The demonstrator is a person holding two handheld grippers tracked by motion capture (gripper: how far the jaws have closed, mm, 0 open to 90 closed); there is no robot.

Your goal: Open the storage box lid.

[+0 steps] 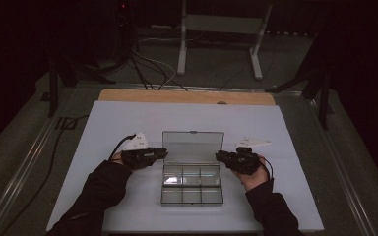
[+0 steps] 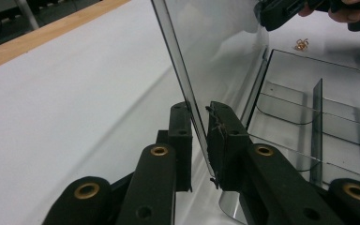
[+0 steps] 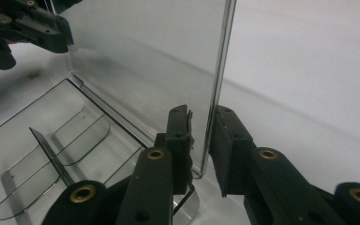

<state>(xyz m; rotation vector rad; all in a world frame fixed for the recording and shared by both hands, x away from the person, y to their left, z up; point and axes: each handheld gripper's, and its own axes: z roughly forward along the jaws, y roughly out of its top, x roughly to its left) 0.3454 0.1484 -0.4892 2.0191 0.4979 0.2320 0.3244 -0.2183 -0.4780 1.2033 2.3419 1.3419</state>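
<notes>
The box (image 1: 192, 183) is sitting near the front middle of the white table (image 1: 128, 118), its clear lid (image 1: 193, 146) standing upright off the back hinge. The left gripper (image 1: 163, 152) is reaching in at the lid's left edge and the right gripper (image 1: 219, 156) at its right edge, so both hands are working the lid together; by my reading the step in hand is swinging the lid on its hinge, either finishing the opening or starting the closing (the pictures alone do not settle which).

In the left gripper view the lid (image 2: 215, 51) edge is running between the jaws, which are sitting nearly together around it; one pad looks to be against the plastic and a thin gap is showing on the other side, so the hold looks loose rather than clamped. In the right gripper view the lid (image 3: 159, 61) edge is likewise passing between the jaws with a slim gap showing on each side, so they are bracketing it without pressing.

The compartments (image 2: 309, 117) are looking empty, and a small brass piece (image 2: 302, 44) is lying on the table beyond the box.

The next move is calling for both grippers to travel evenly, guiding the lid along its arc without twisting it or dragging the light box.
</notes>
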